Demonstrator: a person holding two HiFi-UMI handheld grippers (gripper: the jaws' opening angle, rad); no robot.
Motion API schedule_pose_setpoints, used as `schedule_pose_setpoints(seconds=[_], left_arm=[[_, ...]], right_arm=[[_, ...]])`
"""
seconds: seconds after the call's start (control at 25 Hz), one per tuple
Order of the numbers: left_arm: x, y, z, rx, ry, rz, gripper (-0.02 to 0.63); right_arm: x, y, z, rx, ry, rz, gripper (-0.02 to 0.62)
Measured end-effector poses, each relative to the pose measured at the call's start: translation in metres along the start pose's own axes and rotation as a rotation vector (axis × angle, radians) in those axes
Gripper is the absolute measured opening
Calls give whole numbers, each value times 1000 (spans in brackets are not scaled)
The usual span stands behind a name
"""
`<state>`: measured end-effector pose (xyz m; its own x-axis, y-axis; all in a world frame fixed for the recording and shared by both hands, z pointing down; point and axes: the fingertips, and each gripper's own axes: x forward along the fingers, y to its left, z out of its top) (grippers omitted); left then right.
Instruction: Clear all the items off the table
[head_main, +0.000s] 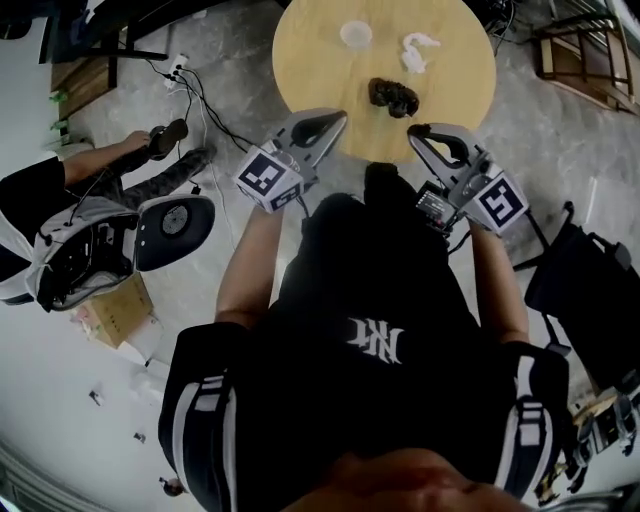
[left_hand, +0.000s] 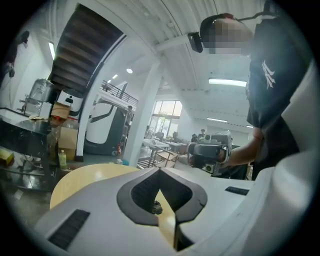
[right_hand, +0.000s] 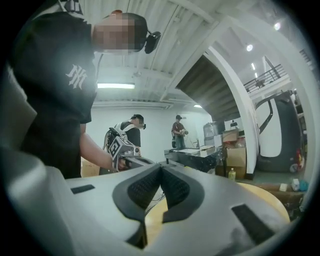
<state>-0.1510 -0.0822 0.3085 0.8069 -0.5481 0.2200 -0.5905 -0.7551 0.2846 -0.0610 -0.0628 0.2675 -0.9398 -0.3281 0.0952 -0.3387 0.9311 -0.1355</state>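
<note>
A round wooden table (head_main: 310, 60) stands ahead of me in the head view. On it lie a small white cup (head_main: 355, 34), a crumpled white item (head_main: 418, 50) and a dark lumpy object (head_main: 393, 96) nearer the front. My left gripper (head_main: 338, 118) hovers over the table's near edge, shut and empty. My right gripper (head_main: 414, 130) is level with it to the right, also shut and empty. In the left gripper view the jaws (left_hand: 160, 171) meet, the dark object (left_hand: 157, 206) shows through the gap under them, and the right gripper (left_hand: 207, 150) is beyond. In the right gripper view the jaws (right_hand: 161, 167) are closed over the table (right_hand: 265, 197).
A person (head_main: 60, 190) sits at the left beside a white-and-black chair (head_main: 175, 225). Cables (head_main: 200, 100) trail over the floor left of the table, and a cardboard box (head_main: 115, 310) lies lower left. A black chair (head_main: 590, 290) stands right, wooden furniture (head_main: 590, 50) top right.
</note>
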Motion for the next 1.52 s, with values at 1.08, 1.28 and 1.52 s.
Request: schedule_pose_setpoints(seconds=[1.08,1.28,1.52], left_arm=[[123,119,-132,115,189,77,345],[132,145,-141,132,193,114,460],[163,146,-144,210,223,65,460]], right_arm=[[18,-132,-131,-38,21,-101,5],[41,-129,-140,-48,22,-81,5],[38,-136,-150,-44,39,-87,5]])
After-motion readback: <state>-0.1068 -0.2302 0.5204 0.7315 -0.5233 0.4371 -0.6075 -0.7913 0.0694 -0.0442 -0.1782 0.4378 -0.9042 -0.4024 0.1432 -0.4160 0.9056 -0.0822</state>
